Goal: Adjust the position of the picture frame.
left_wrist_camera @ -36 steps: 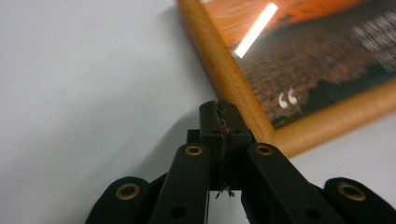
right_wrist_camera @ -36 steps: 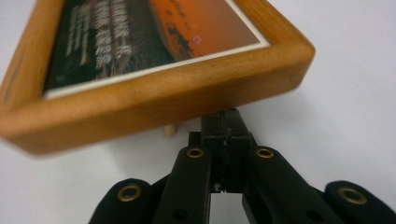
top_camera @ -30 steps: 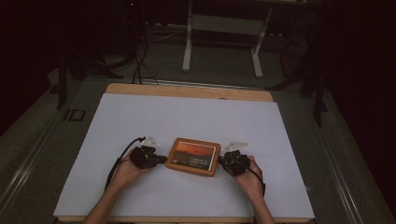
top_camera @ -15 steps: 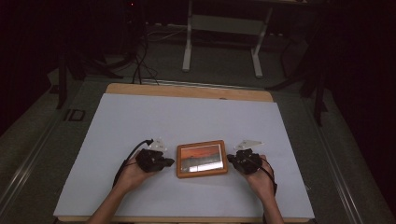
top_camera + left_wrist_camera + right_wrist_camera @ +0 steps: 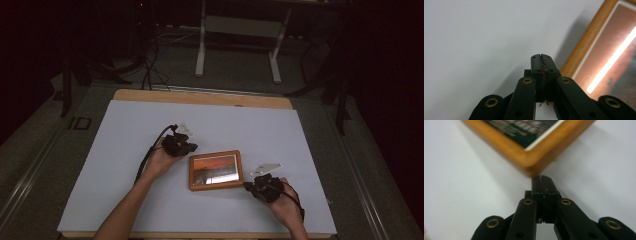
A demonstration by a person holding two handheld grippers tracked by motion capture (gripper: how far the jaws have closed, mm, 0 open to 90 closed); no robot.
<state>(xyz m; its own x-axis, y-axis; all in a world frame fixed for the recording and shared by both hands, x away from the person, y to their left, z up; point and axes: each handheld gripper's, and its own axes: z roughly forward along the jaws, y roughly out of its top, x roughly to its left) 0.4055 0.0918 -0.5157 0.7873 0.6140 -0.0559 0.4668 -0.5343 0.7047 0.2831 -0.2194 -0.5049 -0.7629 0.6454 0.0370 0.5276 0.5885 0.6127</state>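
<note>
High view first: a small wooden-framed picture with a reddish-orange glossy image (image 5: 215, 170) lies flat on the white table sheet (image 5: 125, 130), towards the near edge and roughly centred. The left gripper (image 5: 186, 146), a black two-jaw tool with a cable trailing off it, sits at the frame's far-left corner, tips right beside the wood. The right gripper (image 5: 251, 184), same black build with a grey three-cornered plate on top, sits at the frame's near-right corner.

Left gripper view now: the jaws are pressed flat together with nothing pinched between them, and the left gripper (image 5: 541, 56) points past the orange wooden edge of the picture (image 5: 584, 43), just beside it; a bright streak of light reflects off the glass.

Right gripper view: the right gripper (image 5: 541, 178) has its jaws closed tight and empty too, tips right up at the rounded wooden corner of the picture (image 5: 531, 162). Whether they actually touch the wood, I can't tell.
</note>
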